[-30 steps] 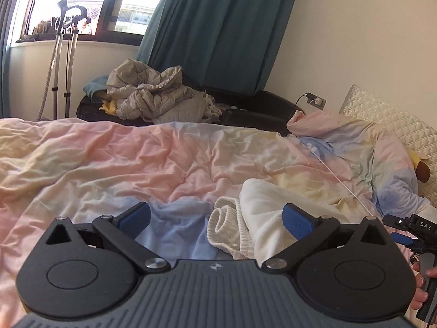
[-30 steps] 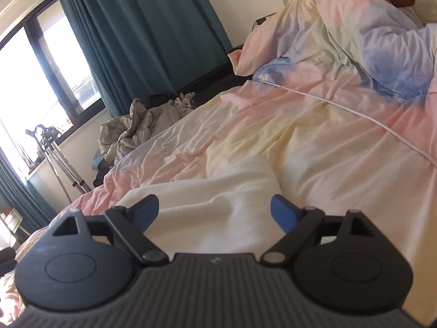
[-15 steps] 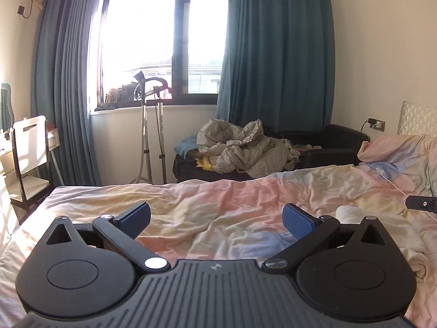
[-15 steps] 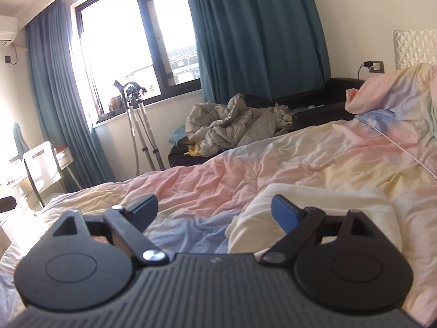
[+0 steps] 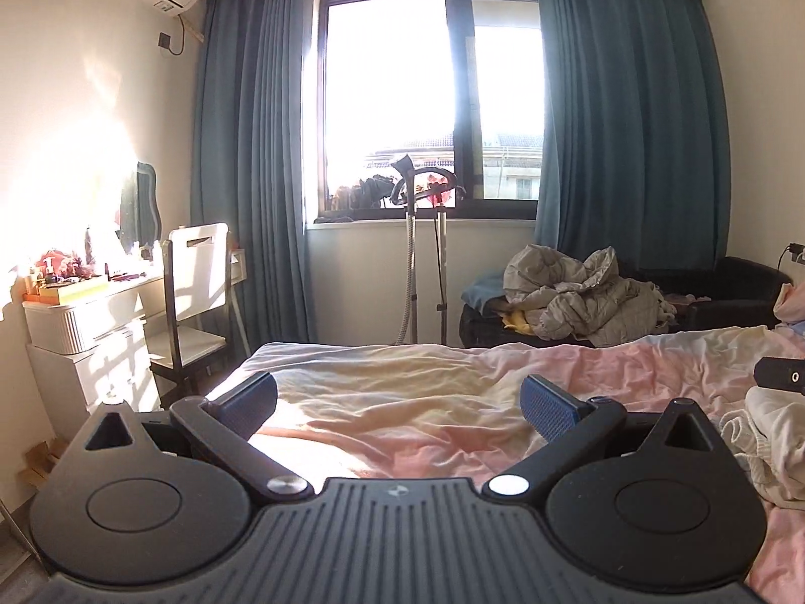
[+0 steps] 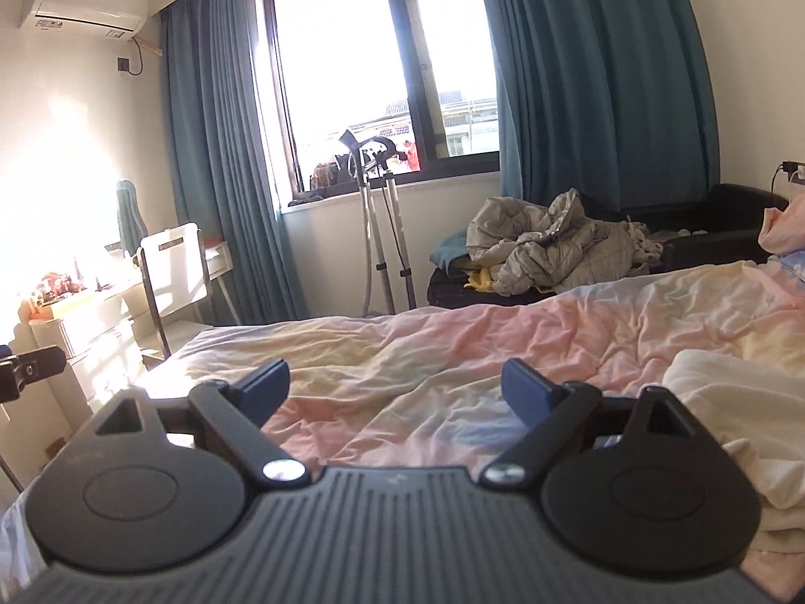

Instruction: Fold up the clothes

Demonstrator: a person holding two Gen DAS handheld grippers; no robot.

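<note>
A folded cream garment [image 6: 724, 402] lies on the pastel bedspread [image 6: 453, 347] at the right edge of the right wrist view. It also shows at the right edge of the left wrist view [image 5: 770, 433]. My left gripper [image 5: 397, 402] is open and empty above the bedspread [image 5: 402, 402], left of the garment. My right gripper [image 6: 397, 392] is open and empty, also left of the garment. Part of the right gripper shows in the left wrist view [image 5: 780, 375].
A pile of grey bedding [image 5: 578, 297] lies on a black sofa [image 5: 729, 292] beyond the bed. A garment steamer stand [image 5: 422, 251] stands under the window. A white chair [image 5: 196, 292] and a cluttered dresser [image 5: 75, 312] are at the left.
Both grippers have lifted off the cream garment and swung left, so it has slid to the right edge of each view. Both stay open.
</note>
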